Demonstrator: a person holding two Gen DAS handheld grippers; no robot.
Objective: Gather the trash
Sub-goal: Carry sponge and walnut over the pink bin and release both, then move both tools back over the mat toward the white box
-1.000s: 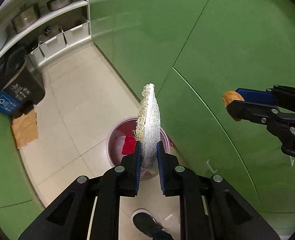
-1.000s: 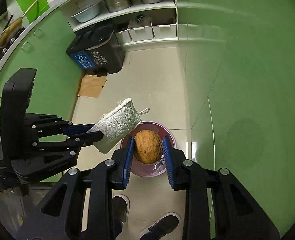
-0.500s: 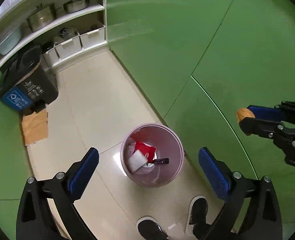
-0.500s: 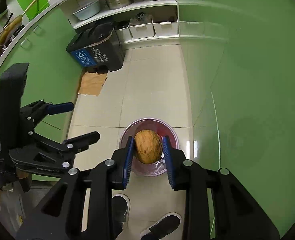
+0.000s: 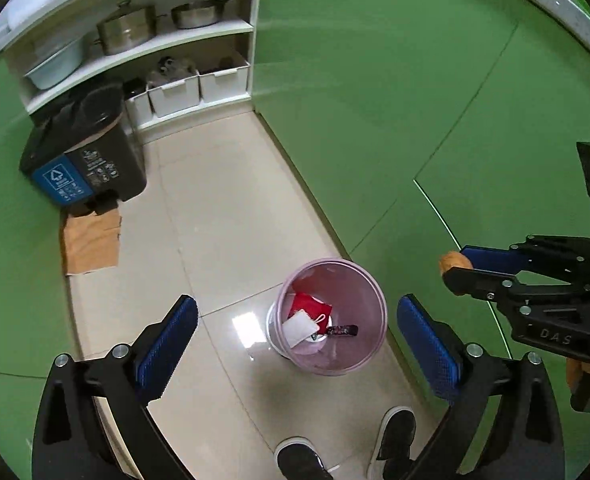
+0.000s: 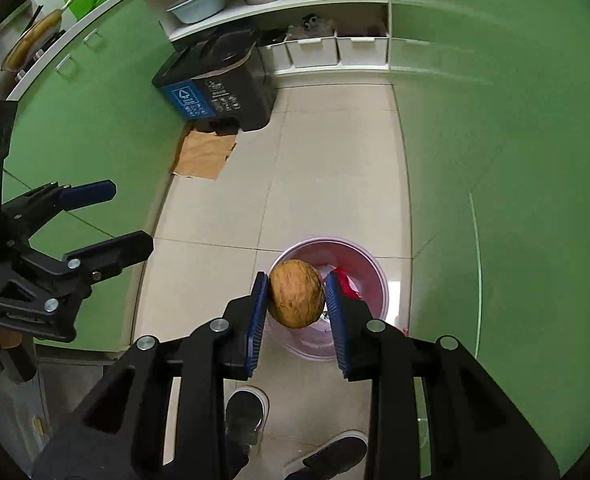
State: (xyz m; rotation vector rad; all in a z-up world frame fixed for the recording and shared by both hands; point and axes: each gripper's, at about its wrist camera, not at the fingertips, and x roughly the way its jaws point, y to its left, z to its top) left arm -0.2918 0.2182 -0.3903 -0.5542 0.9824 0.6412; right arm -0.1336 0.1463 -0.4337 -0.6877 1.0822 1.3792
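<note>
A pink waste bin (image 5: pixel 369 300) stands on the tiled floor below both grippers; it also shows in the right wrist view (image 6: pixel 371 268). Inside lie a white sponge pad (image 5: pixel 299 326), a red wrapper (image 5: pixel 309 304) and a dark wrapper (image 5: pixel 343 330). My left gripper (image 5: pixel 295 340) is open wide and empty above the bin. My right gripper (image 6: pixel 296 296) is shut on a round brown fruit (image 6: pixel 296 294), held above the bin. The right gripper also shows in the left wrist view (image 5: pixel 461 268), with the fruit's tip (image 5: pixel 453 261).
A black and blue recycling bin (image 5: pixel 83 156) stands by white shelves (image 5: pixel 199 38) holding pots. Flat cardboard (image 5: pixel 91 242) lies on the floor. Green cabinet fronts (image 5: pixel 375 100) line both sides. The person's shoes (image 5: pixel 395 432) are beside the pink bin.
My left gripper opened and let go of the white sponge pad, which now lies in the pink bin. The right gripper keeps its hold on the brown fruit.
</note>
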